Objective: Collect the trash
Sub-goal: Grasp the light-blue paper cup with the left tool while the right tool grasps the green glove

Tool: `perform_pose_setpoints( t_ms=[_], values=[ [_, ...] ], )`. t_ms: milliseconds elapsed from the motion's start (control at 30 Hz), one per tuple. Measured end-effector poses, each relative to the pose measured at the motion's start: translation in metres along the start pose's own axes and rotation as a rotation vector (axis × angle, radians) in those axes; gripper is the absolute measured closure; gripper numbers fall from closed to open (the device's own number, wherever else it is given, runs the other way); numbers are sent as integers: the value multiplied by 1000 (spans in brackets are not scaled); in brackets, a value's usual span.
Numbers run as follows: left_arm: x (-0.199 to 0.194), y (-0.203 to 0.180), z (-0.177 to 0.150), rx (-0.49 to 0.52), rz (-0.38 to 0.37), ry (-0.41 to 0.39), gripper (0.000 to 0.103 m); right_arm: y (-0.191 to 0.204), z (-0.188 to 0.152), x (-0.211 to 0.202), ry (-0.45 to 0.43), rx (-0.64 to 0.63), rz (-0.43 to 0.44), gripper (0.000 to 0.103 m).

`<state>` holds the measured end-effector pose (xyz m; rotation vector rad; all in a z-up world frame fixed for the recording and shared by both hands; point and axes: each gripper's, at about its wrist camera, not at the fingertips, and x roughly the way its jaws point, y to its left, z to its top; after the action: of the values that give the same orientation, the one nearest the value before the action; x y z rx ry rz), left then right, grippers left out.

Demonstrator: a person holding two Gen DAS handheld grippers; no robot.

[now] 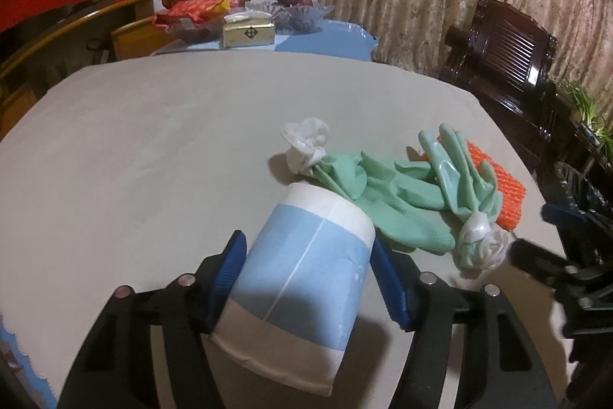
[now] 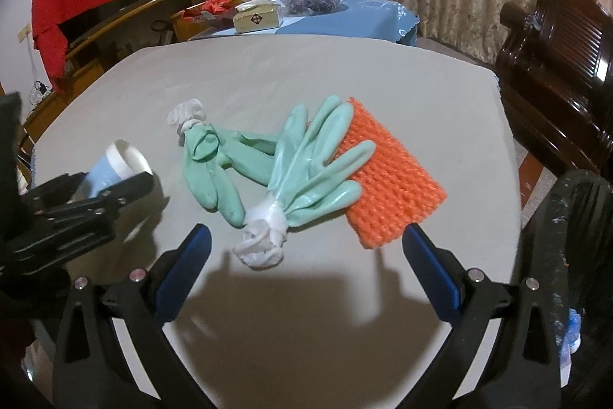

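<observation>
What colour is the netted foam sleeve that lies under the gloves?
Bright orange foam sleeve; the right wrist view shows it best.

light: dim, warm indoor, from above-near | shadows: soft, dark on table point(image 2: 306, 71) near edge | glare: none | blur: slight, right edge | distortion: strong fisheye, black corners

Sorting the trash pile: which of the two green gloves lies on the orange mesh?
The glove with its fingers fanned out, nearest the right gripper, overlaps the orange mesh. The other glove lies clear of it, toward the cup.
</observation>
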<state>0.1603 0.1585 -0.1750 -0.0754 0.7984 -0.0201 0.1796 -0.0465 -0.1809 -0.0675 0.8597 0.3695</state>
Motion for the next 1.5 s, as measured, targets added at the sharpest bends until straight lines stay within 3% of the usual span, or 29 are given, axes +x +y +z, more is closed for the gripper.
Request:
perform_pose_setpoints(
  t_ms=[100,233,400,500,600,667,867,1033,1133,1267,1500],
  values=[
    [-3,1,2,0,15,-7,40,4,1,10,3,2,-14,9],
    [-6,4,4,-4,27,-11,40,6,3,28,32,24,-25,20],
    [-5,6,3,-10,27,-8,40,8,9,42,38,11,-46,22],
    [-5,5,4,-7,24,-9,41,10,12,44,42,-8,-51,30],
    [-6,2,4,-3,20,-9,41,11,12,39,41,-30,-18,54],
    [-6,0,4,1,16,-9,41,12,12,34,47,-28,9,62],
    [-10,-8,3,9,3,-7,41,10,1,12,60,-28,80,64],
    [-7,-12,-1,13,0,6,41,8,-3,26,98,-8,71,49],
    [-7,-13,-2,11,-2,8,41,11,1,37,97,-14,50,46],
    [-10,-15,0,18,0,2,41,11,5,39,101,-24,65,69],
    [-16,-21,5,23,-5,-14,41,2,12,2,28,-15,94,75]
  ],
)
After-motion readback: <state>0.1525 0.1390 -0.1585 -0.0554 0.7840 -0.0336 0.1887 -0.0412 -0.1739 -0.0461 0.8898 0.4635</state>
